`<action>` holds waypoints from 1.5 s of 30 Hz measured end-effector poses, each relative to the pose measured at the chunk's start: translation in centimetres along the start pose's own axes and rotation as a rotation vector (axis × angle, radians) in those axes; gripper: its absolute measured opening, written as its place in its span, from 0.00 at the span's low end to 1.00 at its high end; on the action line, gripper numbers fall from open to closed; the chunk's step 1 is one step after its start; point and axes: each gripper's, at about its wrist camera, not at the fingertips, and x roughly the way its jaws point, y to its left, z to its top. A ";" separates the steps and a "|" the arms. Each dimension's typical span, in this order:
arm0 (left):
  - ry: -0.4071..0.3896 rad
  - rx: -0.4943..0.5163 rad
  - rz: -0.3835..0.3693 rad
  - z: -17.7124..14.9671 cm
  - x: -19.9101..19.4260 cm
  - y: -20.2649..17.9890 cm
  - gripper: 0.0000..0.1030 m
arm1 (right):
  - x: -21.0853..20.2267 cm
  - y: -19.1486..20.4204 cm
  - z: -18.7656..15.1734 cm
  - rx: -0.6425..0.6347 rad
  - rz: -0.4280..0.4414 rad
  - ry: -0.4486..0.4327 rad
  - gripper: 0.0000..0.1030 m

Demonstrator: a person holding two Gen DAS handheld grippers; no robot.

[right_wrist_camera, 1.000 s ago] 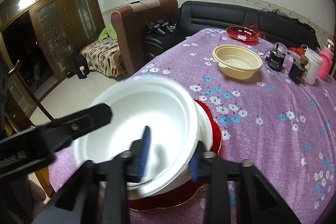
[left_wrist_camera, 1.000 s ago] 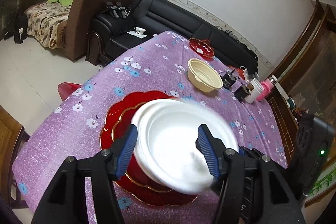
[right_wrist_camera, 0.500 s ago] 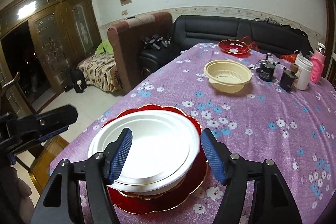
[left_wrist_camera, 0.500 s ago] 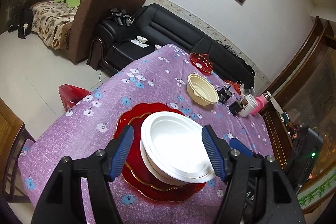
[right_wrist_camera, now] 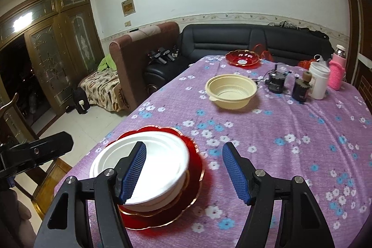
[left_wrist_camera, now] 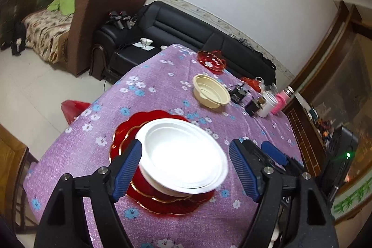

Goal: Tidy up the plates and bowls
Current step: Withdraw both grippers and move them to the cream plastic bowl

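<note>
My left gripper (left_wrist_camera: 186, 174) hangs over the white plates (left_wrist_camera: 183, 155), jaws widening, the blue pads clear of the rim on both sides. My right gripper (right_wrist_camera: 184, 172) is spread wide, nothing between its pads; the stack sits behind its left finger. The white plates rest nested on the red scalloped plate (right_wrist_camera: 162, 213) at the near left of the purple floral tablecloth (right_wrist_camera: 290, 131). Farther along, mid-table, the cream bowl (right_wrist_camera: 231, 91). At the far end, a red glass dish (right_wrist_camera: 243, 58). Far right: white cup (right_wrist_camera: 318, 80), pink bottle (right_wrist_camera: 337, 72).
</note>
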 end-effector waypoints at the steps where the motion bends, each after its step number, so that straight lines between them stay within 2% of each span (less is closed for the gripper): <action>1: -0.001 0.011 -0.002 0.2 -0.1 -0.4 0.75 | -0.3 -0.4 0.2 0.003 -0.004 -0.005 0.71; 7: 0.024 0.094 -0.017 2.5 -0.7 -3.2 0.79 | -2.1 -3.1 1.7 0.036 -0.022 -0.038 0.74; 16: 0.085 0.119 -0.039 6.0 0.7 -6.2 0.82 | -2.9 -6.9 3.4 0.091 -0.074 -0.055 0.76; 23: 0.109 0.173 -0.035 7.5 4.7 -8.9 0.82 | -1.9 -9.1 4.6 0.097 -0.099 -0.049 0.77; 28: 0.144 0.129 -0.040 9.6 8.9 -9.0 0.82 | 0.4 -11.7 4.8 0.147 -0.126 -0.016 0.77; 33: 0.190 0.076 -0.006 11.1 14.0 -7.9 0.82 | 3.4 -15.2 4.5 0.236 -0.131 0.034 0.77; 37: 0.202 0.077 0.036 11.2 17.0 -7.4 0.82 | 5.9 -18.2 4.2 0.328 -0.119 0.077 0.77; 40: 0.184 0.131 0.093 10.6 17.9 -7.7 0.82 | 7.2 -19.3 3.9 0.368 -0.112 0.095 0.77; 45: 0.092 0.282 0.263 9.1 17.8 -9.3 0.82 | 8.7 -19.9 3.2 0.376 -0.112 0.116 0.77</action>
